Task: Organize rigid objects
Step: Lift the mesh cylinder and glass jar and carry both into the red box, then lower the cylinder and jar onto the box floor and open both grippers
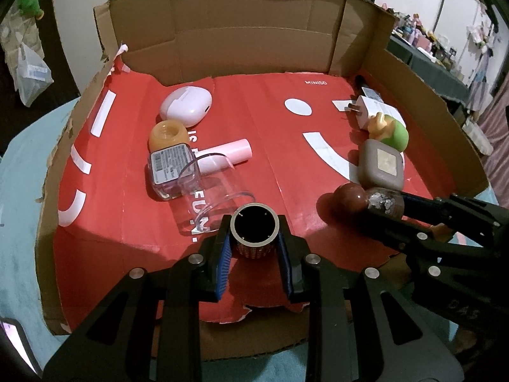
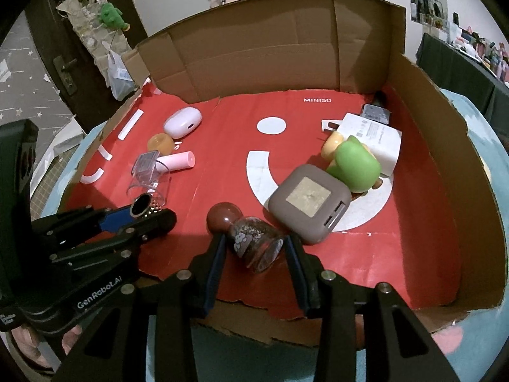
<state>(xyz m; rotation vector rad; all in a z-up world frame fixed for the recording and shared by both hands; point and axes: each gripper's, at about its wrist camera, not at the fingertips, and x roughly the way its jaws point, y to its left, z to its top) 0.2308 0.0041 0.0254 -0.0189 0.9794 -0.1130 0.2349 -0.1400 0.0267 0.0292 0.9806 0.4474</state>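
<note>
The left gripper (image 1: pixel 253 248) is clamped on a short dark tube (image 1: pixel 253 222) with a pale rim and a dotted lower part, open end toward the camera, both blue pads (image 1: pixel 222 264) pressing its sides. It sits over the near edge of the red sheet (image 1: pixel 270 121) that lines the cardboard tray (image 1: pixel 222 25), left of the middle.

The right gripper (image 2: pixel 254 254) has its jaws closed against a small brown glass bottle (image 2: pixel 254 242) with a round brown cap (image 2: pixel 222 216). The bottle lies tilted between the fingers, cap pointing away toward the sheet's middle; whether it is lifted clear of the sheet cannot be told. It is near the front edge, right of the tube.

Just beyond the tube lies a clear plastic cup (image 1: pixel 206 203) on its side, touching a clear labelled box (image 1: pixel 171 172). A pink cylinder (image 1: pixel 229 152) lies behind them, an amber jar (image 1: pixel 168 133) beside it, and a pale pink oval case (image 1: pixel 186 105) further toward the back-left corner.

Just beyond the bottle sits a grey-brown square case (image 2: pixel 310 202), touching a green and yellow toy figure (image 2: pixel 353 162). Behind that lies a white charger (image 2: pixel 372 140), and a small dark item (image 2: pixel 377 113) is in the back-right corner.
</note>
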